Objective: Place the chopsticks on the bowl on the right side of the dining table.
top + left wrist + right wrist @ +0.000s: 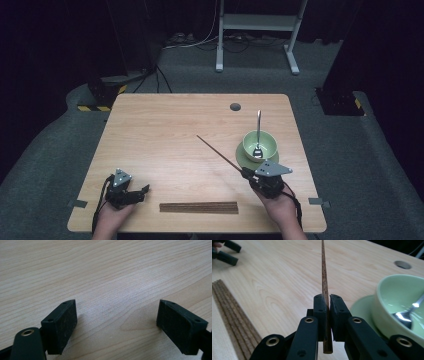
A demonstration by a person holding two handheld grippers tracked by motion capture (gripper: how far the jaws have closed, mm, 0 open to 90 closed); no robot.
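The right gripper (325, 305) was clamped tight on a single wooden chopstick (324, 282), the pads pinching it close to its thick butt end, so nearly the whole length stuck out beyond the jaws. In the high view that chopstick (218, 151) ran from the right gripper (248, 174) toward eleven o'clock, its thin tip hanging over bare table (165, 125).

The grip looked the main risk: held so near one end, the stick could pivot between the pads and droop or swing if the hand turned quickly. Just at one o'clock from the gripper sat the green bowl (267, 142) on its saucer (242, 156), a spoon (258, 127) leaning inside. A careless sweep to that side could strike the bowl's rim or tip the spoon out.

At eight o'clock from the gripper, near the table's front edge, lay the remaining bundle of chopsticks (199, 207). The left gripper (134, 192) rested farther off at nine o'clock, its jaws standing wide with only tabletop between them, too far away to steady anything.
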